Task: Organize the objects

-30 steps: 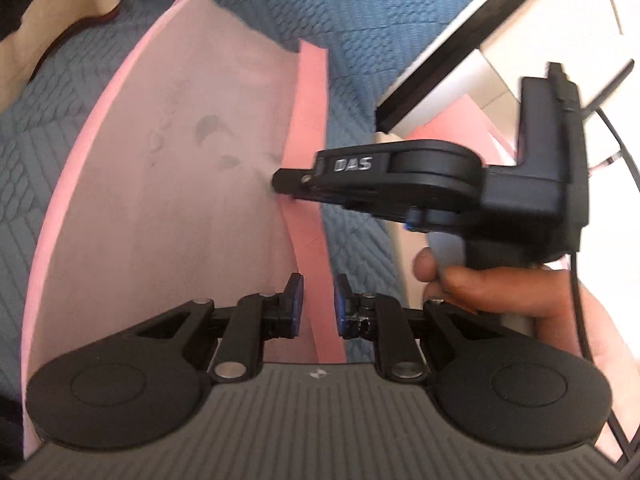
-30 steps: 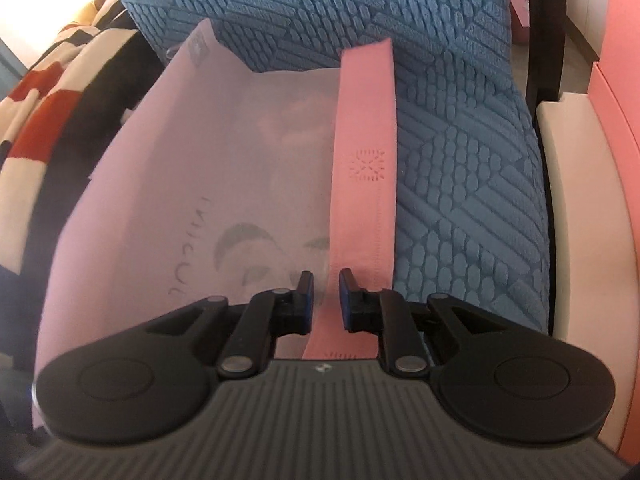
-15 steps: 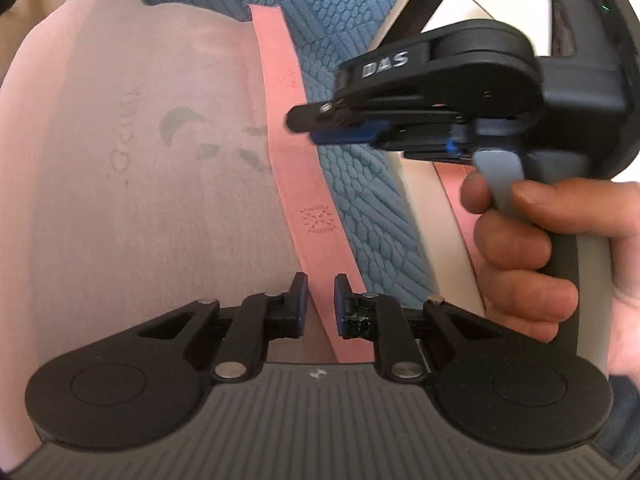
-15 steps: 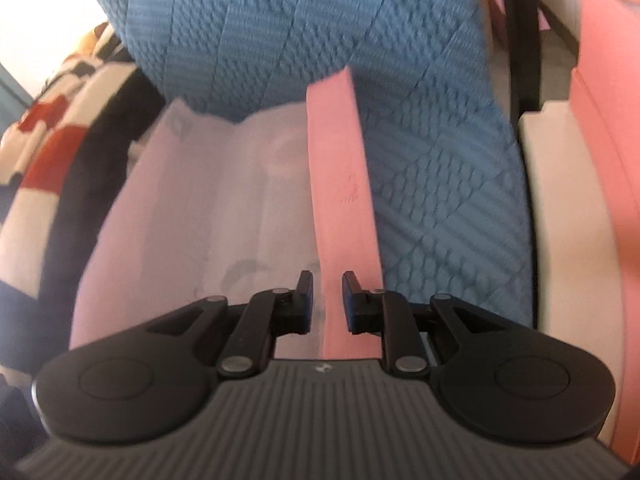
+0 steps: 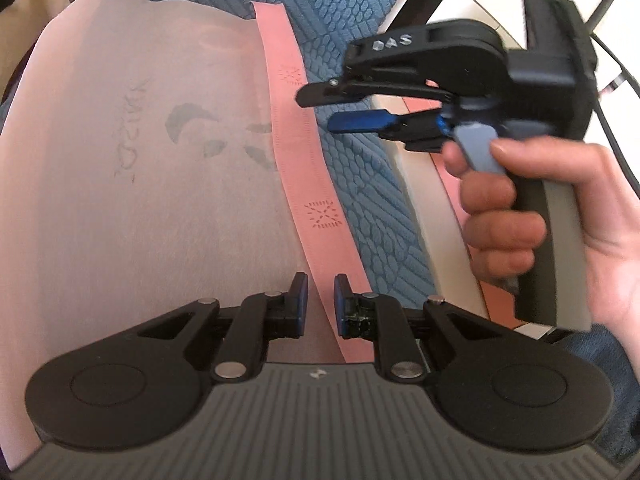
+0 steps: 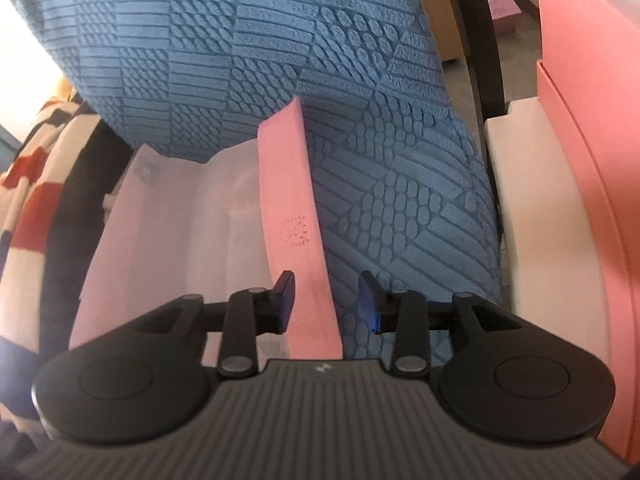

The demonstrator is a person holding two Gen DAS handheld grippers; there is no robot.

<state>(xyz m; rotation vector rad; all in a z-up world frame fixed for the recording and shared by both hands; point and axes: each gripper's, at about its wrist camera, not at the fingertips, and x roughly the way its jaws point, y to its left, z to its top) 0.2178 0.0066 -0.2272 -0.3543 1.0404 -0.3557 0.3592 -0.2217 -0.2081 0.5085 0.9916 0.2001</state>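
— Fabric first: what lies under the claws?

— A pale pink nonwoven bag point(image 5: 132, 184), thin and matte, with a faint grey print showing through. Along its right edge runs a deeper pink strap point(image 5: 304, 168), flat, stitched at the borders and stamped with small starburst marks. Both lie on a blue quilted cover point(image 6: 280, 60) embossed with blocks of bars and ovals.

— And the left claw point(image 5: 320, 304)?

— It points down at the strap's lower end. Its blue pads stand narrow, with the strap passing through the gap; whether they pinch it I cannot tell.

— The right claw point(image 5: 332, 110)?

— In the left camera's view it hangs sideways above the cover, just right of the strap, apart from it, one black finger over one blue-padded one. A bare hand point(image 5: 532, 216) wraps its grey handle, forefinger on the trigger. Its jaws are opening. In its own view, the strap passes under the left jaw, neither pad touching it.

— Anything beside them?

— A cream padded edge point(image 6: 532, 200) and a smooth coral box point(image 6: 580, 100) on the right, striped cloth point(image 6: 32, 168) on the left.
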